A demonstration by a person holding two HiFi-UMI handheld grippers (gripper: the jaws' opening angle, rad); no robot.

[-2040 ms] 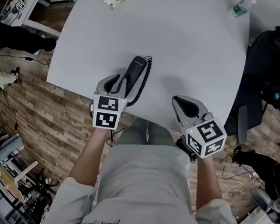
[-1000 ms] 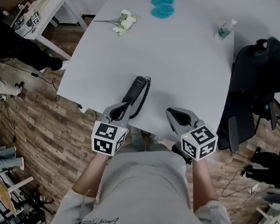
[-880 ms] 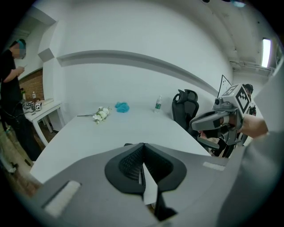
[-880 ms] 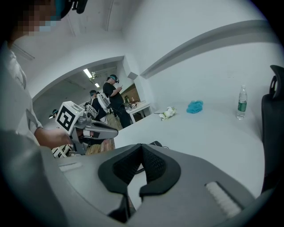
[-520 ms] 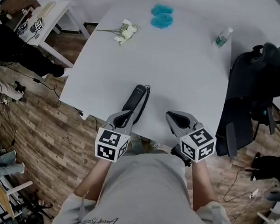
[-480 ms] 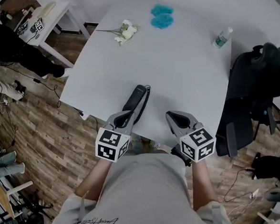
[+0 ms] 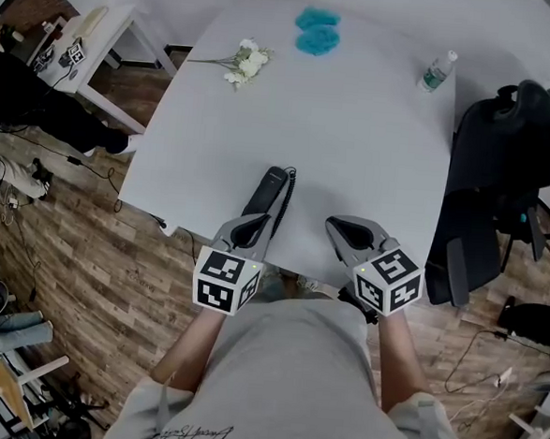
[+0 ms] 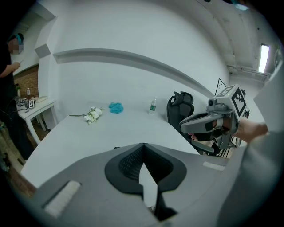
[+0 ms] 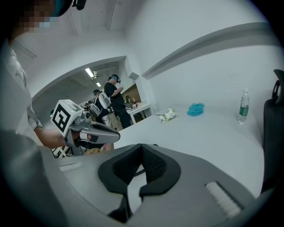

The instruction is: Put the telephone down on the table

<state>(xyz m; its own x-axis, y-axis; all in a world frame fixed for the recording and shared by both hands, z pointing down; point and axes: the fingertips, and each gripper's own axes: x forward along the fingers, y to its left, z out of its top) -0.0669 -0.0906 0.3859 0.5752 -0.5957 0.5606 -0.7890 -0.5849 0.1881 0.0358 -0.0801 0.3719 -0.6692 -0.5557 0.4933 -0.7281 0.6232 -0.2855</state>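
Note:
The black telephone handset (image 7: 266, 191) lies flat on the white table (image 7: 356, 135) near its front edge, its coiled cord (image 7: 283, 198) running along its right side. My left gripper (image 7: 254, 221) hovers at the handset's near end, shut with nothing in it; in the left gripper view the jaws (image 8: 143, 144) meet with nothing between them. To the right of the phone, over the table's front edge, my right gripper (image 7: 337, 225) is also shut and empty, as the right gripper view (image 9: 142, 146) confirms. Each gripper view shows the other gripper (image 8: 208, 124) (image 9: 88, 131) to its side.
White flowers (image 7: 244, 60), a blue crumpled thing (image 7: 316, 31) and a water bottle (image 7: 437, 71) lie at the table's far side. A black office chair (image 7: 504, 174) stands to the right. A small side table (image 7: 77, 31) and a person (image 7: 39, 104) are at the left.
The left gripper has drawn back a little toward the body and to the right. The handset lies still on the table. The right gripper has barely moved.

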